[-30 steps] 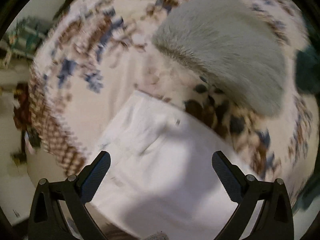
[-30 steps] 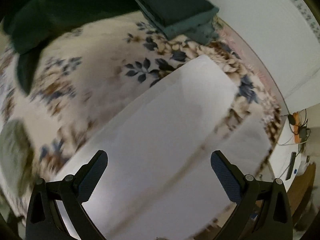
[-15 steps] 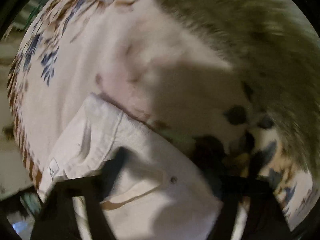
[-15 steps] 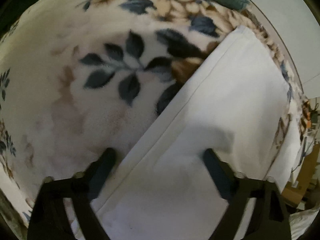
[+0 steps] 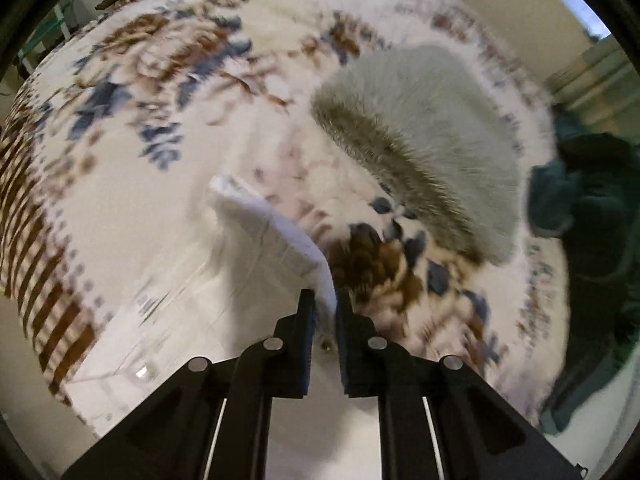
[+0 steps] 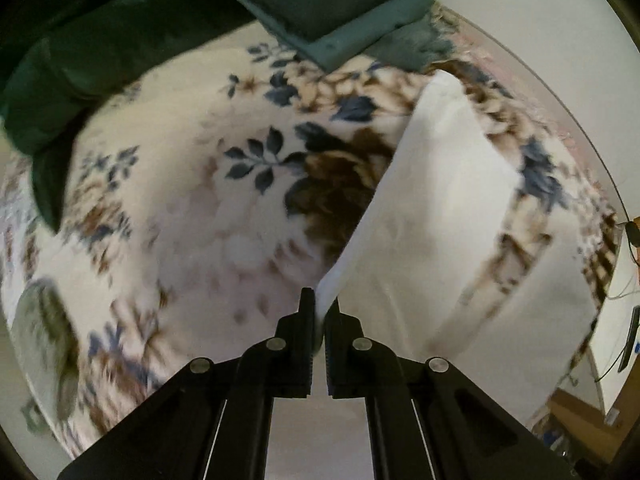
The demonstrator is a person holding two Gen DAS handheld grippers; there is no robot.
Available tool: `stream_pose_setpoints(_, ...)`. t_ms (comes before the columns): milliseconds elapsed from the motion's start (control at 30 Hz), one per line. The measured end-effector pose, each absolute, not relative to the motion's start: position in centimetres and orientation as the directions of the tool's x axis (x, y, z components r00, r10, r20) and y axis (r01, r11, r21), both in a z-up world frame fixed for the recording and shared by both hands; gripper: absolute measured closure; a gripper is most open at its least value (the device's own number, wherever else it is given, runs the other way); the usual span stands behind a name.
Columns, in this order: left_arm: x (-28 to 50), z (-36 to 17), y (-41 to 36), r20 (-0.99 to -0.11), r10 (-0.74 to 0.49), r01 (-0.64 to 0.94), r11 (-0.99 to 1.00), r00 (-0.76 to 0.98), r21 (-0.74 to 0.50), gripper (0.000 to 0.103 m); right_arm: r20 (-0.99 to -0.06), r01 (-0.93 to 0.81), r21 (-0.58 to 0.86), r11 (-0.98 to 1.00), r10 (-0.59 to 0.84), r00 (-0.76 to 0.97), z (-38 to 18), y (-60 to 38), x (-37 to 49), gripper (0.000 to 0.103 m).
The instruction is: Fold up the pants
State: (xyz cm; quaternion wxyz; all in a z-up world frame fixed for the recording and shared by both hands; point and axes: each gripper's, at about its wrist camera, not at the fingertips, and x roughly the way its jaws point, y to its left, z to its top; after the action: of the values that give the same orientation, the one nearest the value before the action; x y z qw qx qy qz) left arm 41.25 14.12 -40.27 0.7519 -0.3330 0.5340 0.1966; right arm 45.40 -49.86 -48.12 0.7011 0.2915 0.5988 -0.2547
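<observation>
Pants (image 5: 276, 236): my left tongs (image 5: 325, 308) and right tongs (image 6: 320, 312), wide a second ago, are now gripping white edges, lifting them toward 12 o'clock to begin folding.

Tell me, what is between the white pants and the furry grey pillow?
In the left wrist view, only the flowery cream fleece blanket lies between the white cotton pants and the furry grey pillow; there, its brown and blue flowers show.
</observation>
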Motion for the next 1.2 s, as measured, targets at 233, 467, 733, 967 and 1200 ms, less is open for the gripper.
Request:
stream_pose_setpoints(233,28.8,-42.0,14.8,-0.927,-0.100,-0.682,0.649,0.362,-0.337,0.094,-0.989,0.675,0.048,0.736,-0.057,0.133,-44.3,-49.2,32.3,0.099)
stream_pose_setpoints(467,20.3,-48.9,14.9,-0.969,-0.106,-0.750,0.615,0.225,-0.242,0.094,-1.000,0.687,-0.011,0.726,-0.021,0.006,-49.9,-50.1,22.1,0.099)
stream_pose_setpoints(733,17.4,-52.0,15.0,-0.967,-0.132,-0.776,0.577,0.218,-0.254,0.094,-1.000,0.675,-0.023,0.738,-0.027,-0.005,-52.4,-50.5,18.4,0.099)
stream_pose_setpoints(967,16.1,-52.5,16.0,-0.973,-0.141,-0.761,0.606,0.183,-0.231,0.092,-0.999,0.675,-0.023,0.737,-0.002,-0.032,-53.9,-50.7,16.1,0.098)
stream_pose_setpoints(1200,16.9,-50.4,15.1,-0.991,-0.021,-0.741,0.662,0.132,-0.113,0.088,-0.987,0.816,0.153,0.557,0.125,0.100,-53.8,-56.9,13.1,0.061)
